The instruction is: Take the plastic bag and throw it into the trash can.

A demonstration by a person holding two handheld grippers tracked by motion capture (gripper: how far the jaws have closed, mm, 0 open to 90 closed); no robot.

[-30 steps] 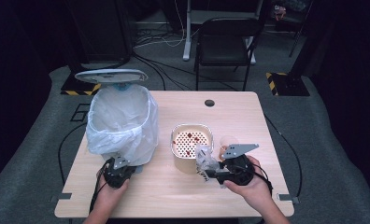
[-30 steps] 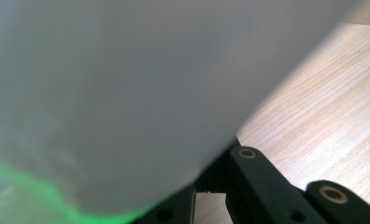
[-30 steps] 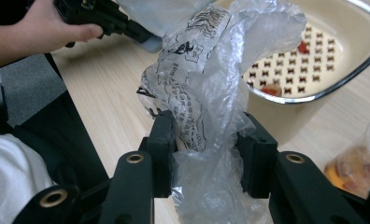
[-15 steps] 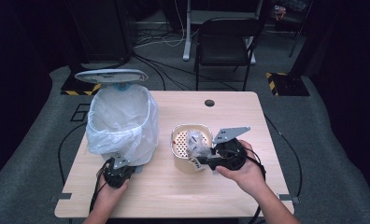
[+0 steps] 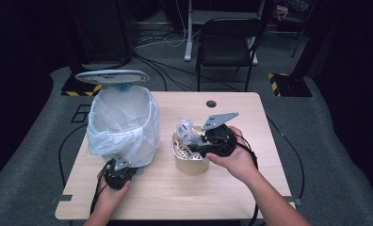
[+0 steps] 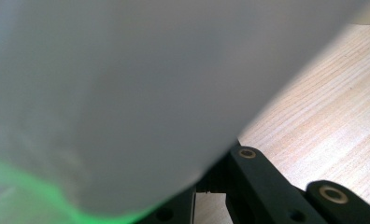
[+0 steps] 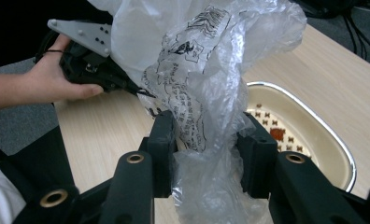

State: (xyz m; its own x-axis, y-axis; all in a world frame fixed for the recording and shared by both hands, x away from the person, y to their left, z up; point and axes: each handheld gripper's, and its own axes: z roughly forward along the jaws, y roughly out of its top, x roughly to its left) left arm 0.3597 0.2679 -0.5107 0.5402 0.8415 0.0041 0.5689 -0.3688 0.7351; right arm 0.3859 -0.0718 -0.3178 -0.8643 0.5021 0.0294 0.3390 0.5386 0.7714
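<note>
Lifted clear of the cream strainer basket (image 5: 190,160), my right gripper (image 5: 199,147) now clamps a crumpled plastic wrapper (image 7: 206,93) above it, heading for the lined bin (image 5: 123,120), which my closed left gripper (image 5: 120,168) steadies by its liner.

The right gripper (image 5: 197,147) hangs over the tub (image 5: 190,163) with its jaws squeezed on a crinkly bag (image 7: 206,93), and the left gripper (image 5: 120,165), far left of the tub, is closed.
</note>
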